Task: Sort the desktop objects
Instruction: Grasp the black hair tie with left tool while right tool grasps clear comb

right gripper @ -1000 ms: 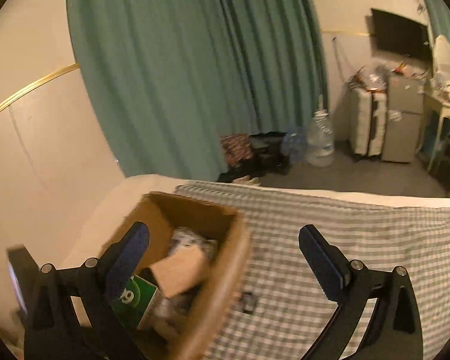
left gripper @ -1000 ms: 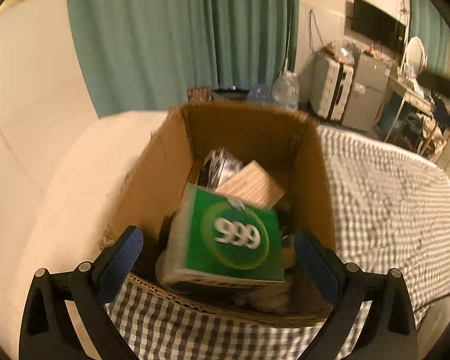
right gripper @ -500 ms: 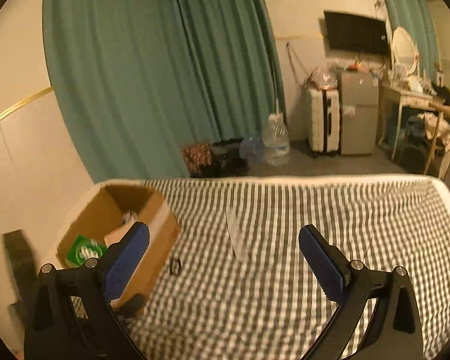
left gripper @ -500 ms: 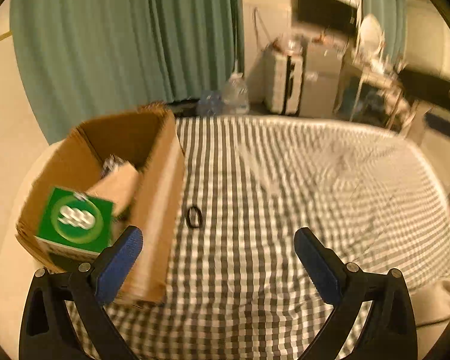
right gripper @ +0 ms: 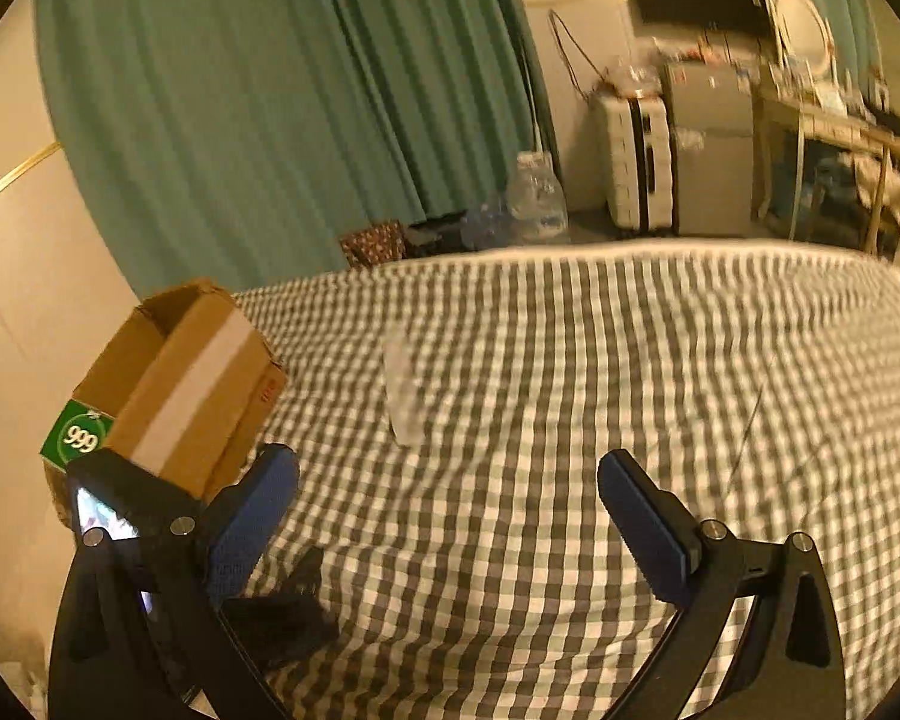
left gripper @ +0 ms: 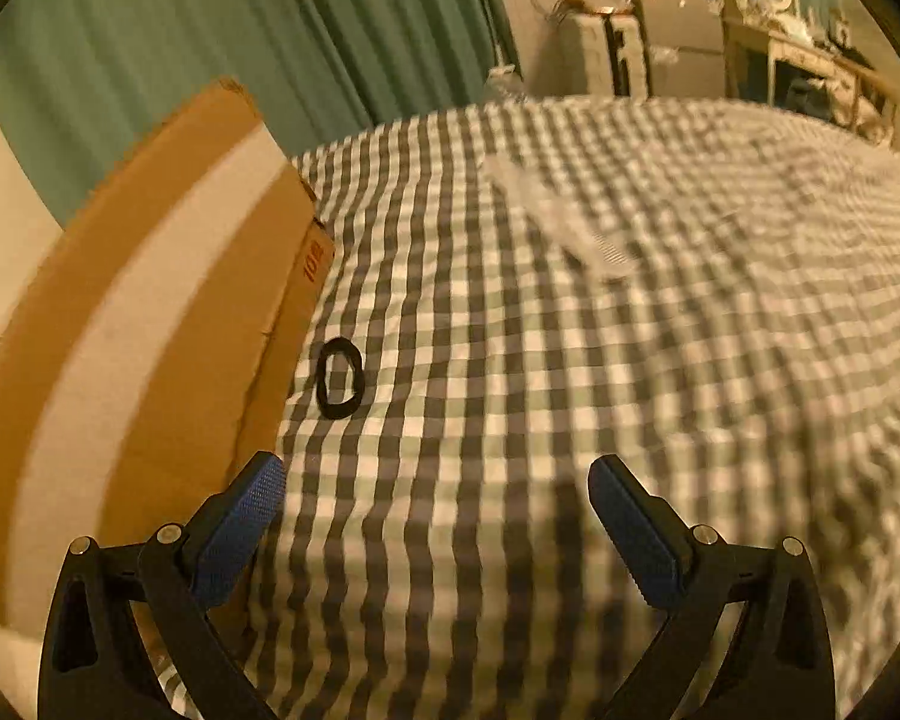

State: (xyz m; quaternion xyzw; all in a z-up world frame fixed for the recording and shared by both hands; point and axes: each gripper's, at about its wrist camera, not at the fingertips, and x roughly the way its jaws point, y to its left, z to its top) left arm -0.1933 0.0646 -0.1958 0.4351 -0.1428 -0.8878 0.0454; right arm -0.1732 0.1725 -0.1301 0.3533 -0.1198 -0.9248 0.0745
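A cardboard box (left gripper: 150,300) stands at the left on the checked cloth (left gripper: 570,390); it also shows in the right wrist view (right gripper: 192,384), with a green "999" packet (right gripper: 78,438) sticking out of it. A black hair tie (left gripper: 339,378) lies on the cloth beside the box. A clear plastic bag (left gripper: 570,228) lies flat further out; it also shows in the right wrist view (right gripper: 405,390). My left gripper (left gripper: 438,534) is open and empty, low over the cloth just short of the hair tie. My right gripper (right gripper: 450,522) is open and empty above the cloth.
The left gripper's body (right gripper: 126,510) shows at the lower left of the right wrist view. Beyond the cloth's far edge are green curtains (right gripper: 270,90), a water jug (right gripper: 537,198), a white suitcase (right gripper: 636,162) and a cluttered desk (right gripper: 840,138).
My left gripper has swung away from the box's open top and dropped low towards the hair tie. My right gripper has pulled back, so more of the cloth shows.
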